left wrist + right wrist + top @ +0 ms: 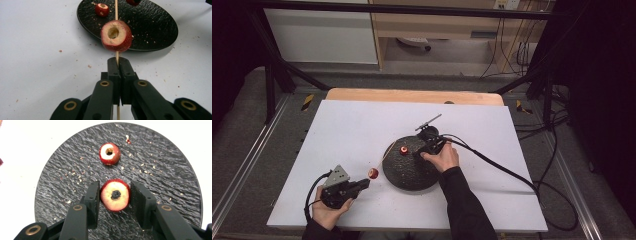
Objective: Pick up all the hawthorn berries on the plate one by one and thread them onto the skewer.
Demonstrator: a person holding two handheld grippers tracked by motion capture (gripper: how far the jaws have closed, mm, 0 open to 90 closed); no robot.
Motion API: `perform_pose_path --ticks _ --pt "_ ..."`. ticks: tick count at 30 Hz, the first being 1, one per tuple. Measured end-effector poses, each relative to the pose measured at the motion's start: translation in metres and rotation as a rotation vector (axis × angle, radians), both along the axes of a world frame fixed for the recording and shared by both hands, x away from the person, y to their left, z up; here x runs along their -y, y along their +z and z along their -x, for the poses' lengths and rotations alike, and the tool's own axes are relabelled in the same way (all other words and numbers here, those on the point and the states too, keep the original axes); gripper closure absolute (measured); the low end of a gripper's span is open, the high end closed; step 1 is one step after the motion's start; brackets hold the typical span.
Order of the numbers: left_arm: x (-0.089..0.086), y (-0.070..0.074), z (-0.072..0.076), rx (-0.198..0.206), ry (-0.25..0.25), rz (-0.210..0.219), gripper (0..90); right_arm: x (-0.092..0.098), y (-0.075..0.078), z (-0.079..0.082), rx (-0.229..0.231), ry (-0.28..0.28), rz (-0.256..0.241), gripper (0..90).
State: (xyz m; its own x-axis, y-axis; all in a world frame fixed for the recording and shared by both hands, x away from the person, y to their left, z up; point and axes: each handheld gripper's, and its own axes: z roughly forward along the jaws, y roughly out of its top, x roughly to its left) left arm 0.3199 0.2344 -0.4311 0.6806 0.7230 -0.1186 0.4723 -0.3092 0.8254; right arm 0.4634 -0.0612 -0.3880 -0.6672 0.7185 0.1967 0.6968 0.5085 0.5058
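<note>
Left hand-held gripper (117, 61): jaws closed on a thin wooden skewer (116, 10), which passes between them and runs on toward the black plate (155, 30). One cored red fruit (116, 35) is threaded on the skewer just beyond the jaw tips, hollow end facing the camera. In the high view this gripper (362, 184) sits at the near left of the white counter (352, 130), held in the person's left hand (329, 210), with the skewered fruit (373, 173) just left of the plate rim (412, 186).

Right hand-held gripper (115, 195): jaws set either side of a second cored fruit (115, 195) over the plate (170, 182). The left jaw touches the fruit; a narrow gap appears at the right jaw, so a firm grip cannot be confirmed. A third cored fruit (109, 153) lies loose on the plate, farther from the jaws. Crumbs are scattered over the plate and counter.

In the high view the right hand (443, 157) holds its gripper (418, 152) over the plate's far right portion.
</note>
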Motion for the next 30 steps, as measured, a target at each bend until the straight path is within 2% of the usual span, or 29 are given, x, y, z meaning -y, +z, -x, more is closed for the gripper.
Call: perform_pose_path --ticks 13,23,30 --pt "0.002 0.000 0.001 0.003 -0.001 0.004 88.5 0.014 -0.001 0.015 0.050 -0.030 -0.137 61.5" --pt "0.002 0.001 0.001 0.007 -0.002 0.005 88.5 0.025 -0.004 0.036 0.118 -0.066 -0.310 61.5" --pt "0.004 0.000 0.002 0.009 -0.006 0.005 88.5 0.035 -0.013 0.052 0.154 -0.134 -0.448 61.5"
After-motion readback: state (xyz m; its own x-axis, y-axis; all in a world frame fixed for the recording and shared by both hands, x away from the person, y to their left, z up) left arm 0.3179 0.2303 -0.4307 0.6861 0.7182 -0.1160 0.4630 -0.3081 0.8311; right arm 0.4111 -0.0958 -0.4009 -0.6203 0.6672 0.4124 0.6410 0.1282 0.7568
